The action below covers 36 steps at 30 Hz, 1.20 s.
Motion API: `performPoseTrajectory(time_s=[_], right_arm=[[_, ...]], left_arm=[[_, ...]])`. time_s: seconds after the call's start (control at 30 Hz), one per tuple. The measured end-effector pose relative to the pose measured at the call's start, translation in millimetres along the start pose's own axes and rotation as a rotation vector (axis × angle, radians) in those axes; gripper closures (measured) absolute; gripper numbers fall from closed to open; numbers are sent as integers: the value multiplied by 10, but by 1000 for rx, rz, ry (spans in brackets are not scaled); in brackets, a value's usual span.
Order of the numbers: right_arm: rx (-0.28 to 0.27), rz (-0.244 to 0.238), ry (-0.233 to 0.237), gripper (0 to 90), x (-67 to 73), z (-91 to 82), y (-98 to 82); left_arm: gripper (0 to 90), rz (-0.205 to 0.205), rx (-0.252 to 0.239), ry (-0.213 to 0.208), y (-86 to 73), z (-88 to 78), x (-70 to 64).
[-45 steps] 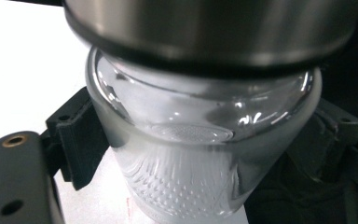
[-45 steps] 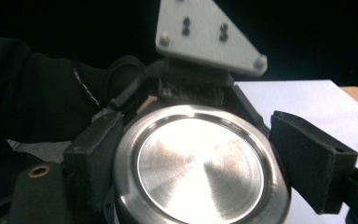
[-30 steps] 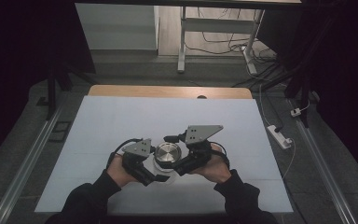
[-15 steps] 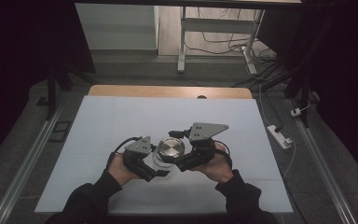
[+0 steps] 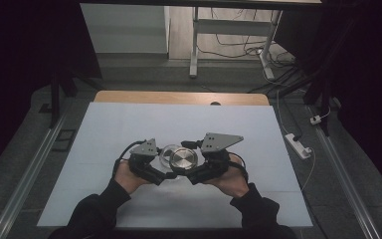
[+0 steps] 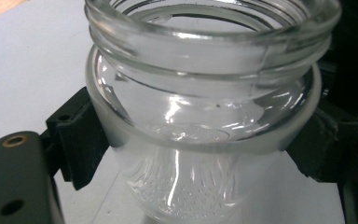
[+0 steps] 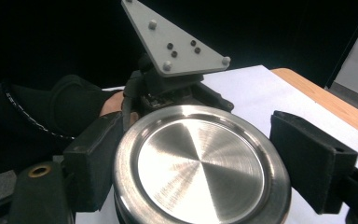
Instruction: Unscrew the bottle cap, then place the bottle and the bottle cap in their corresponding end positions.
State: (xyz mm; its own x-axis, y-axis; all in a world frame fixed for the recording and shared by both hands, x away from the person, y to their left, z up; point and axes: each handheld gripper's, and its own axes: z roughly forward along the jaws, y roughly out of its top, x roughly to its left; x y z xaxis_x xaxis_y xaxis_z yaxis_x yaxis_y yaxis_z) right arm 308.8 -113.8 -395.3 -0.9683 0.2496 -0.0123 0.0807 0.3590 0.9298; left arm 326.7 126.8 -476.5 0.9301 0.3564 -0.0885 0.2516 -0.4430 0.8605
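A clear glass jar (image 6: 200, 116) with a threaded, open mouth sits between the black pads (image 6: 77, 140) of my left gripper (image 6: 191, 140), which is shut on its body below the neck. My right gripper (image 7: 200, 172) is shut on a round brushed-metal lid (image 7: 200, 168), one pad on each side of the rim. In the high view both hands meet at the table's front middle. There the lid (image 5: 183, 158) faces up, and the jar's glass rim (image 5: 167, 153) shows just left of it. The left gripper (image 5: 160, 168) and the right gripper (image 5: 193, 172) are nearly touching.
The white tabletop (image 5: 129, 124) spreads around the hands, with a wooden strip (image 5: 179, 97) at its far edge. A white power strip (image 5: 298, 144) lies on the floor to the right. Behind the lid, the left gripper's grey plate (image 7: 177, 46) and a dark sleeve (image 7: 70, 107) are in sight.
The lid has shifted slightly up and away from the person. The jar's glass rim now shows to the left of it. Both hands stay close together.
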Motion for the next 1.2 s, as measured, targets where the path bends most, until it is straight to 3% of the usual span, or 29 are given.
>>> performPoseTrajectory(time_s=[0.57, 1.2], right_arm=[[7, 10, -1, 193, 96, 28, -51], [6, 3, 5, 193, 238, 21, -276]], left_arm=[[162, -5, -23, 41, 52, 49, 96], [161, -13, -50, 93, 93, 125, 285]])
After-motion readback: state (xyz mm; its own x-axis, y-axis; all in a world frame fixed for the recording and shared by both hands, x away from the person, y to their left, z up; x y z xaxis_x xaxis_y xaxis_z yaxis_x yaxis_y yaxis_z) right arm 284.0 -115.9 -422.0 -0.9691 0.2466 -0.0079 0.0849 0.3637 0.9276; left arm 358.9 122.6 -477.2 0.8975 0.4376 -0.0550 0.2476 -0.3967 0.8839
